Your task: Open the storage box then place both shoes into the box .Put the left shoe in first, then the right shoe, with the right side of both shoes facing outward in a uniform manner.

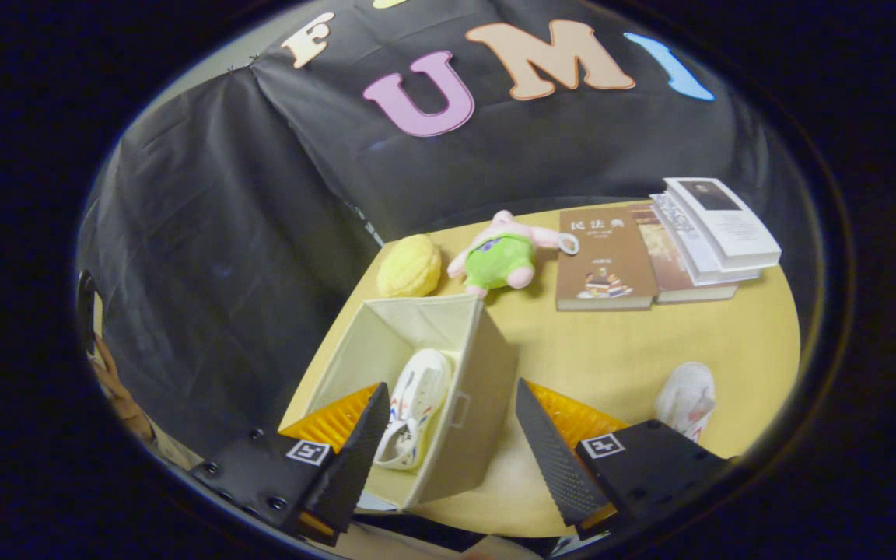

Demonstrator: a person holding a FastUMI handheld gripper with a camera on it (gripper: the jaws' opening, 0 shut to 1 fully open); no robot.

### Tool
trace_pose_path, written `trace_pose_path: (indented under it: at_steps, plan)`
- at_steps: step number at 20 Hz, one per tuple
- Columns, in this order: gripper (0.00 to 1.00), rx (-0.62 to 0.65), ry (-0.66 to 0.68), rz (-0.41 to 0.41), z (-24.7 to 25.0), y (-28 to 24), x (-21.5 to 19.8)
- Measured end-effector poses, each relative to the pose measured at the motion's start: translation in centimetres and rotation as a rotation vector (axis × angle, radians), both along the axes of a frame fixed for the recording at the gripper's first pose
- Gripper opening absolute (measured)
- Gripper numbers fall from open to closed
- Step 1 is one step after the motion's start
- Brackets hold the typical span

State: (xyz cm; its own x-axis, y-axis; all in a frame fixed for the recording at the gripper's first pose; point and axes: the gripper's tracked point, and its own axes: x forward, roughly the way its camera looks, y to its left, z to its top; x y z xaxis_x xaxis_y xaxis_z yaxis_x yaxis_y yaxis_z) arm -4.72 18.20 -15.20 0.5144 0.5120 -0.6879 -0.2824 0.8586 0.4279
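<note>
My hand-held gripper [448, 443]: fingers spread wide, grasping nothing. Storage box [479, 389], open, between them; one white shoe [415, 408] inside, beside my left finger. Second shoe [685, 398] on the worktop [603, 342], just past my right finger. Beyond: yellow plush [410, 266], pink-green toy [498, 257], books [666, 249], black cloth wall.

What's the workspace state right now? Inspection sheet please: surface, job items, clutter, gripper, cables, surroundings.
Surface: round yellow table.
Job's things: storage box open, one white shoe inside; second white shoe on the table, apart from the box, beyond the right finger.
Clutter: yellow plush and pink-green plush toy behind the box; books further along the table.
Gripper: gripper open, holding nothing, fingers either side of the box's near wall.
Cables: nothing seen.
Surroundings: black cloth wall.
</note>
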Motion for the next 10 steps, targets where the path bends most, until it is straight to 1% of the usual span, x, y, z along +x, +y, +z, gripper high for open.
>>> trace_pose_path:
  at_steps: [6,10]
  plan:
    - [1.00,-0.115,-0.031,-0.087,-1.1,-9.1,1.2]
    - [1.00,-0.185,-0.033,-0.115,-2.7,-13.9,1.6]
